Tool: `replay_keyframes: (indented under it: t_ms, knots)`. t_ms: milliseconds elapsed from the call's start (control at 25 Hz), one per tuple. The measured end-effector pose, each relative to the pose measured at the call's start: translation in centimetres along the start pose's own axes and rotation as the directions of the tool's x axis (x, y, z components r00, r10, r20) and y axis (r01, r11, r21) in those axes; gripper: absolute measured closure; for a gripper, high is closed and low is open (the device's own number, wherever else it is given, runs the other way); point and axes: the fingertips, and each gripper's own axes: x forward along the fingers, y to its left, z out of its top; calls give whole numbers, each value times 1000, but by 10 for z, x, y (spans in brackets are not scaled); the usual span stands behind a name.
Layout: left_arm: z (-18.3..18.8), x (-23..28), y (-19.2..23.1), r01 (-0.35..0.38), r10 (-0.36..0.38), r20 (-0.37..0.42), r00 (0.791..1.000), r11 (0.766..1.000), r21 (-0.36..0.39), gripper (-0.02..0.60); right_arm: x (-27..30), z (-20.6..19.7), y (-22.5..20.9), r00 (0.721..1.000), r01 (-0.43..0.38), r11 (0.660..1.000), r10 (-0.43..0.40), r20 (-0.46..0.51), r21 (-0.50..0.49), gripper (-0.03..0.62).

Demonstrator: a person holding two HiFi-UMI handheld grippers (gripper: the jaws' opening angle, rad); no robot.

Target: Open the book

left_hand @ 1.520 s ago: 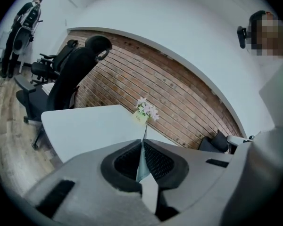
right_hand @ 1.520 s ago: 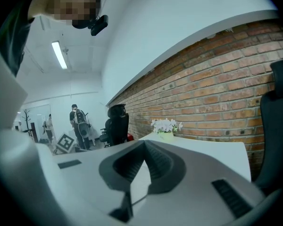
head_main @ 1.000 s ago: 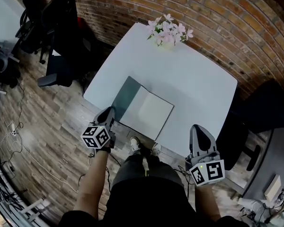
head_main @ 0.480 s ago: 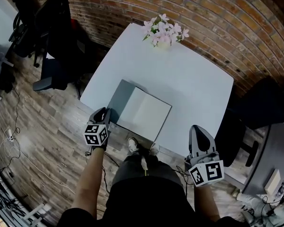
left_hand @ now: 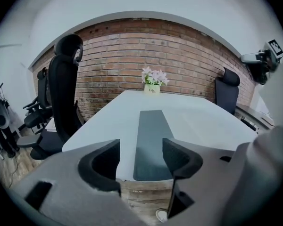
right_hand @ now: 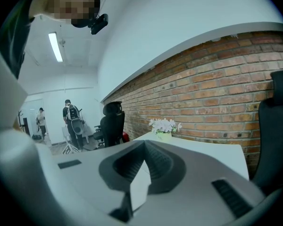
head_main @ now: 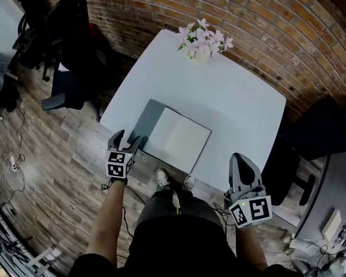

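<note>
Two grippers hang off the counter's (head_main: 219,91) near edge, and the left gripper (head_main: 127,138) is much the nearer to the book (head_main: 179,138). The book lies by the near-left corner, its dark cover (left_hand: 151,140) spread flat and a white page facing up. The cover runs lengthwise straight away from the left fingers (left_hand: 181,157), just ahead of their gap. They are opening, with nothing pressed between them. The right gripper (head_main: 242,161) is well apart, by the near-right corner, its fingers clenched on nothing. The book looks already open.
</note>
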Motion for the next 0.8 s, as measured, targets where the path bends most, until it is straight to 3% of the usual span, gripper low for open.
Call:
replay_keyframes:
  t_ms: [280,440,640,800]
  knots:
    - [17,-7,-10,-2,2,35,999,1000,4,302,2,6,5,1000,-23,1000,23,14,-13,580]
    - [26,-10,-14,-4,6,51,999,999,-41,304,1,10,5,999,-31,999,32,26,-18,580]
    - [52,-20,-20,-3,9,95,995,998,-62,523,1,16,3,998,-41,999,43,47,-26,580]
    - [75,-29,-25,13,-1,134,991,996,-88,555,0,23,2,997,-48,998,51,62,-40,580]
